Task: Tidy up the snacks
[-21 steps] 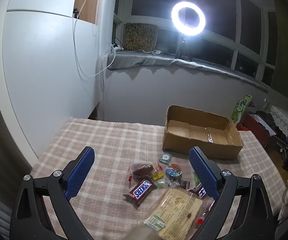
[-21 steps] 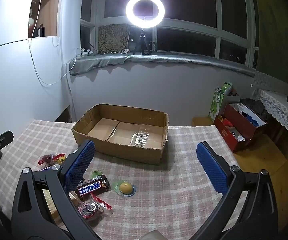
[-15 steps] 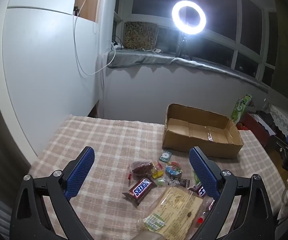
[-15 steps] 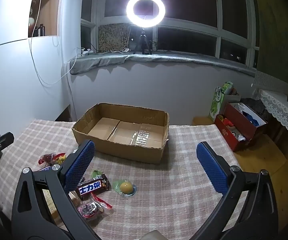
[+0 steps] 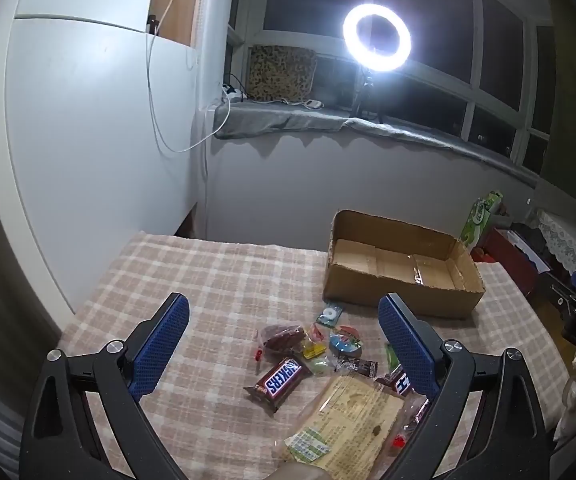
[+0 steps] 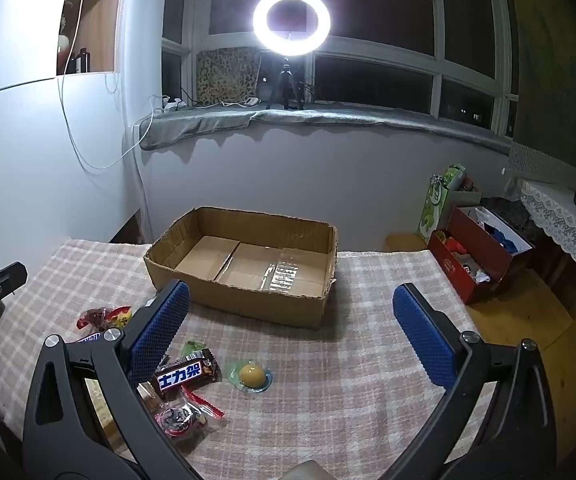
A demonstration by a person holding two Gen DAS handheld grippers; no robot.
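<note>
An empty cardboard box (image 5: 404,276) (image 6: 244,272) stands open on the checked tablecloth (image 5: 216,280). In front of it lies a heap of snacks: a Snickers bar (image 5: 278,378), a red packet (image 5: 282,336), small sweets (image 5: 344,342) and a flat tan packet (image 5: 348,420). The right wrist view shows a chocolate bar with white lettering (image 6: 186,372), a yellow sweet in clear wrap (image 6: 252,374) and a red-edged packet (image 6: 184,418). My left gripper (image 5: 284,344) hovers open above the heap. My right gripper (image 6: 292,336) hovers open over bare cloth, snacks by its left finger.
A ring light (image 6: 291,16) on a tripod stands on the window sill behind the table. A white wall (image 5: 88,140) runs along the left. On the floor to the right stand a red box (image 6: 480,252) and a green bag (image 6: 440,200).
The left wrist view has shifted slightly, so the snacks sit a little higher in the picture. The right gripper has hardly moved. Both stay wide open.
</note>
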